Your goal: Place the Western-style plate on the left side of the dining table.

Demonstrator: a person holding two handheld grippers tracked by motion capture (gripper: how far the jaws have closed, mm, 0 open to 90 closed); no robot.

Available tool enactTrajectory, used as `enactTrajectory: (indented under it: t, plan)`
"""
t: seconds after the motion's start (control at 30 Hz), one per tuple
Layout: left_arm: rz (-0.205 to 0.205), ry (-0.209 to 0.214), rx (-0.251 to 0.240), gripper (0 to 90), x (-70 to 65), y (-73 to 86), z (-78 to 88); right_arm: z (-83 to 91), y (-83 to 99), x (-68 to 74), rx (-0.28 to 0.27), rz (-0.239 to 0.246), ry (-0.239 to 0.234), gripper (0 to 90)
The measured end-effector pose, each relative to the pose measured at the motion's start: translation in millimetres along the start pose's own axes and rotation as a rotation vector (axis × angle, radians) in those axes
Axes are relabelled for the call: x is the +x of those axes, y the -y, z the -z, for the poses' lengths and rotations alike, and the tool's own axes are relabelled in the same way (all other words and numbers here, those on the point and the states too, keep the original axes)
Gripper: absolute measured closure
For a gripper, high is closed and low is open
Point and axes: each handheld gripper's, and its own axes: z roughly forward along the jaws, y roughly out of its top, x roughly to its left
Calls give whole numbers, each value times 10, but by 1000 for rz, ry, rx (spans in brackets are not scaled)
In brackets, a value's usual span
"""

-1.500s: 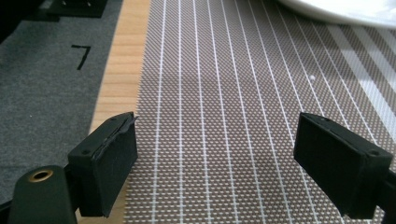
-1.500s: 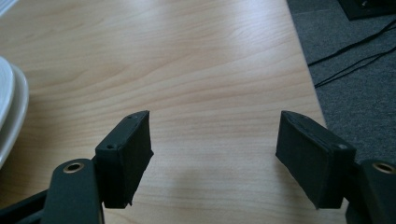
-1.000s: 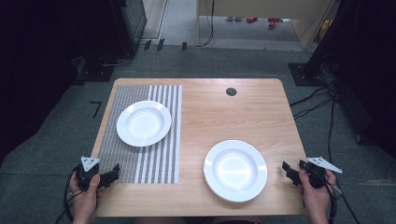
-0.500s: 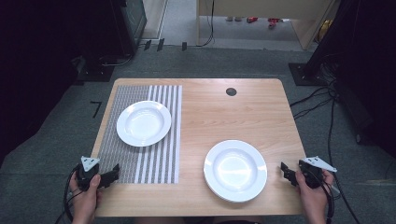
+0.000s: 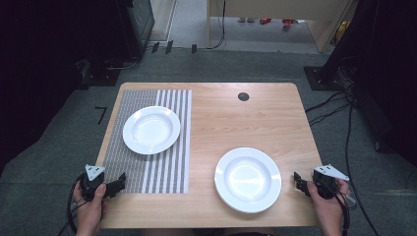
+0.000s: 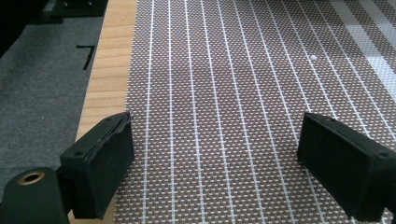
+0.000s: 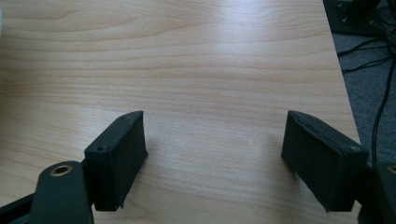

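**Plates waiting, both grippers open at the near corners**

Plates sit apart on the table (image 5: 275, 113): one white plate (image 5: 151, 129) rests on the striped placemat (image 5: 167, 167) toward the far left, the other white plate (image 5: 248, 179) lies on bare wood near the front edge, right of centre. The right gripper (image 5: 298, 179) hovers just beside that nearer plate's right rim, jaws spread wide with nothing between them, only wood grain below. The left gripper (image 5: 119, 183) rests over the placemat's near corner, jaws likewise apart and empty.

The step in hand looks like a reach for the nearer plate. To do it well, the right gripper should come in low and level, slide one jaw under the raised rim and the other over it, then close squarely on the rim's edge rather than its sloped inner wall, where glazed ceramic would slip.
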Motion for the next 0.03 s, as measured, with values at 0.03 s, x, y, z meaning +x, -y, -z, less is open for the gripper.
enactTrajectory:
  t: [0.03]
  plan:
    - [0, 0, 0, 110, 0, 0, 0, 0, 0, 0, 0, 0, 0, 217]
